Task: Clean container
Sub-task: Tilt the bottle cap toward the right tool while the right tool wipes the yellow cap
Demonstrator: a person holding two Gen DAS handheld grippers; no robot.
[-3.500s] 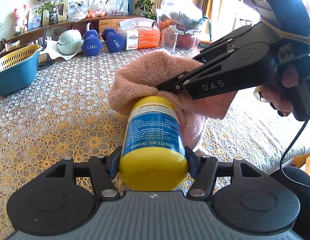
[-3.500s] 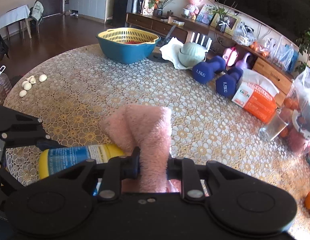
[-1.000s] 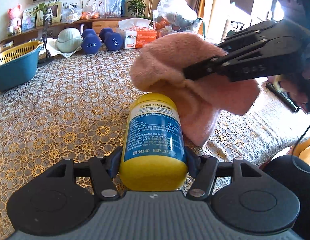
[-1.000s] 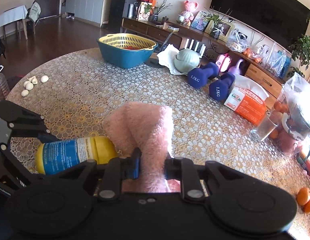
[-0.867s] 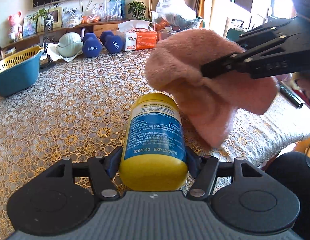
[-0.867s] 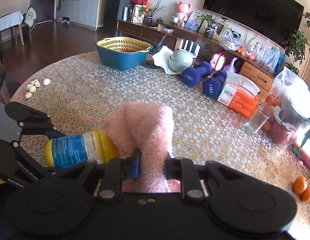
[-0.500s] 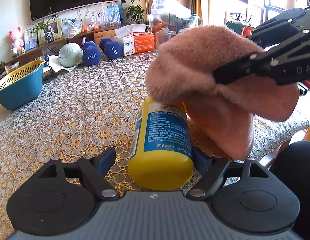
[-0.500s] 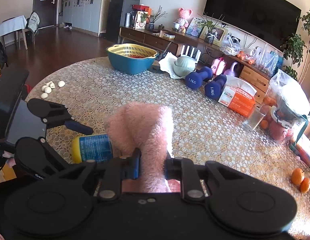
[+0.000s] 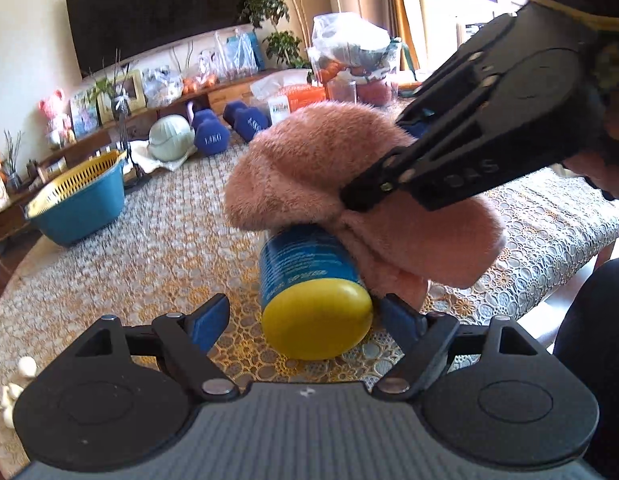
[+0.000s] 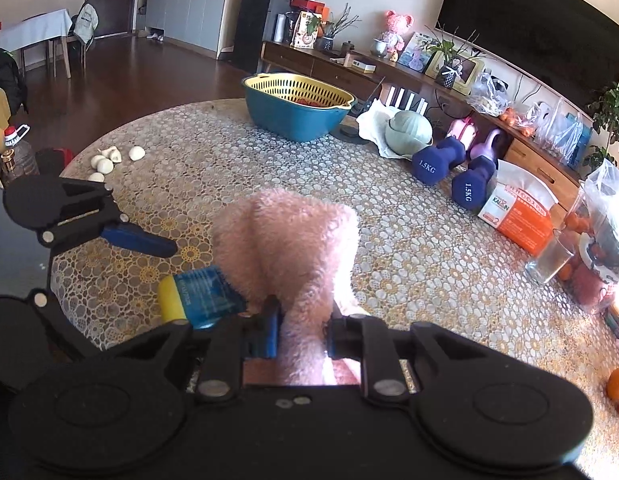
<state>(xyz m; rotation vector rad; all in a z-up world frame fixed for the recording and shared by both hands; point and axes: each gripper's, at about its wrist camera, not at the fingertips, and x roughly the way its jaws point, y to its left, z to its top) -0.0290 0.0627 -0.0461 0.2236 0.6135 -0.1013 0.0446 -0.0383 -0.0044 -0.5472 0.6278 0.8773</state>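
A yellow bottle with a blue label [image 9: 309,276] lies on its side on the lace tablecloth [image 9: 157,256]. It sits between the spread fingers of my left gripper [image 9: 305,320], which is open; the left pad stands clear of it and the right pad is close beside its base. A pink fluffy cloth [image 9: 309,164] covers the bottle's far end. My right gripper [image 9: 349,200] comes in from the upper right, shut on that cloth. In the right wrist view the cloth [image 10: 289,240] rises from the right gripper [image 10: 303,320], and the bottle [image 10: 201,298] pokes out to its left.
A blue basin with a yellow strainer [image 10: 297,108] stands at the table's far side. Blue dumbbells [image 10: 437,162], an orange tissue box [image 10: 517,212] and a glass [image 10: 549,260] line the far right. Garlic bulbs [image 10: 109,158] lie by the left rim. The table edge [image 9: 589,248] is near on the right.
My left gripper was shut on the bottle and has opened, releasing it. The cloth came down over the bottle's far end, and the bottle has tilted to the right.
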